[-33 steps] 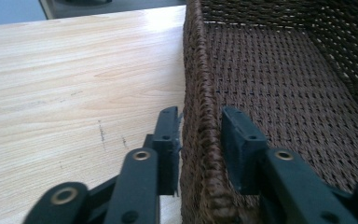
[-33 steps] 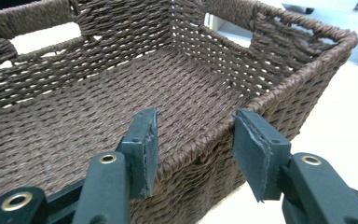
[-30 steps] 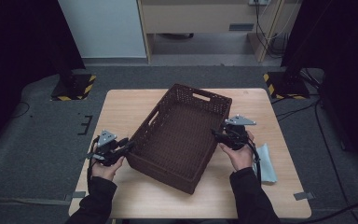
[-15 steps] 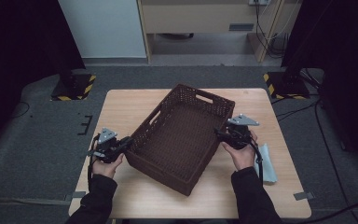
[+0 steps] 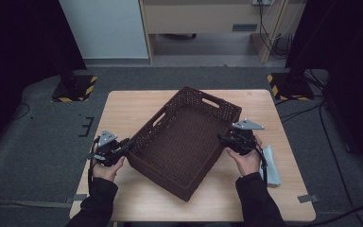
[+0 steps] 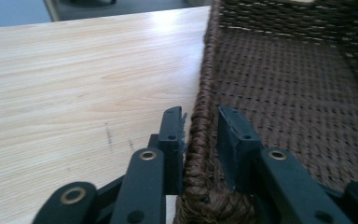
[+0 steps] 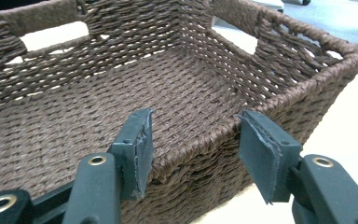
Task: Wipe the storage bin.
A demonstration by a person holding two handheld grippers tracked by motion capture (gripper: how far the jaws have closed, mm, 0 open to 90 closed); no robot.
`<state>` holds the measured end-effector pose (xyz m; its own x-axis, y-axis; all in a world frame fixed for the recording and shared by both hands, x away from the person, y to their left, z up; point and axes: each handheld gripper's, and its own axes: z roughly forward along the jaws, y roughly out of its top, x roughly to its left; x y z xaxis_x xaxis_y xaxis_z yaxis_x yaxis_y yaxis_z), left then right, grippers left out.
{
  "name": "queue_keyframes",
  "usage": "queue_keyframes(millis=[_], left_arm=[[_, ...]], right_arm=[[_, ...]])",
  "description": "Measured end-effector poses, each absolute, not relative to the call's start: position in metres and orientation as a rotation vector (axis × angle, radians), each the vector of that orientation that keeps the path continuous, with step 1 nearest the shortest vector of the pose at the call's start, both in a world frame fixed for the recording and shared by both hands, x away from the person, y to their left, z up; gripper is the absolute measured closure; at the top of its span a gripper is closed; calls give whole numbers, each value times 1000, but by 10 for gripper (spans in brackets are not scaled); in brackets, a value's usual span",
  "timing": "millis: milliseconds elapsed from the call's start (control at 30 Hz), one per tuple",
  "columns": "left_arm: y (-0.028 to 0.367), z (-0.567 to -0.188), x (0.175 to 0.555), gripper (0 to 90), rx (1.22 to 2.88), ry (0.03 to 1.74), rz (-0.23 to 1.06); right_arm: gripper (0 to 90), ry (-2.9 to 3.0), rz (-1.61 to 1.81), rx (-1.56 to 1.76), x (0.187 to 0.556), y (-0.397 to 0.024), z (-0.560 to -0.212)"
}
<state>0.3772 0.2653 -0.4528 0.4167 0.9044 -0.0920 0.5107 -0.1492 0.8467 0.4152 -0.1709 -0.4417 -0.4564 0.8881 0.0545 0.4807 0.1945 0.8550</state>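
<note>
A dark brown woven basket [image 5: 184, 137] lies at an angle on the wooden table [image 5: 132, 109]. My left gripper [image 5: 127, 144] is at the basket's left long side, shut on its braided rim [image 6: 200, 102], one jaw outside the wall and one inside. My right gripper [image 5: 223, 141] is at the opposite long side. Its jaws have just been opening and now stand wide apart [image 7: 193, 140], one over the basket's inside [image 7: 121, 93] and one beyond the rim, with neither pad pressing on the weave. The basket is empty.
A pale blue cloth [image 5: 270, 165] lies on the table by the right forearm, near the right edge. Bare tabletop [image 6: 74, 70] stretches left of the basket. Two black stands with yellow-striped bases [image 5: 73, 90] sit on the floor behind.
</note>
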Motion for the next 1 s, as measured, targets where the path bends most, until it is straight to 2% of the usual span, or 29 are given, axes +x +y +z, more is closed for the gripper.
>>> queue_keyframes(millis=[100,367,533,733,900,933,1000], left_arm=[[267,-452,382,749,1799,1225,551],[268,-452,389,705,1799,1249,591],[270,-449,381,590,1776,1253,605],[266,-444,370,524,1791,1218,643],[266,-446,376,573,1772,1257,653],[267,-446,378,639,1765,1271,659],[269,-447,383,672,1756,1281,627]], right_arm=[[481,2028,1177,1257,413,-173,-437],[453,1991,1146,1276,428,-179,-439],[466,1971,1175,1302,426,-182,-443],[480,1990,1148,1276,410,-181,-439],[473,2007,1147,1265,402,-184,-437],[470,2012,1156,1276,403,-185,-436],[462,1996,1155,1276,405,-187,-435]])
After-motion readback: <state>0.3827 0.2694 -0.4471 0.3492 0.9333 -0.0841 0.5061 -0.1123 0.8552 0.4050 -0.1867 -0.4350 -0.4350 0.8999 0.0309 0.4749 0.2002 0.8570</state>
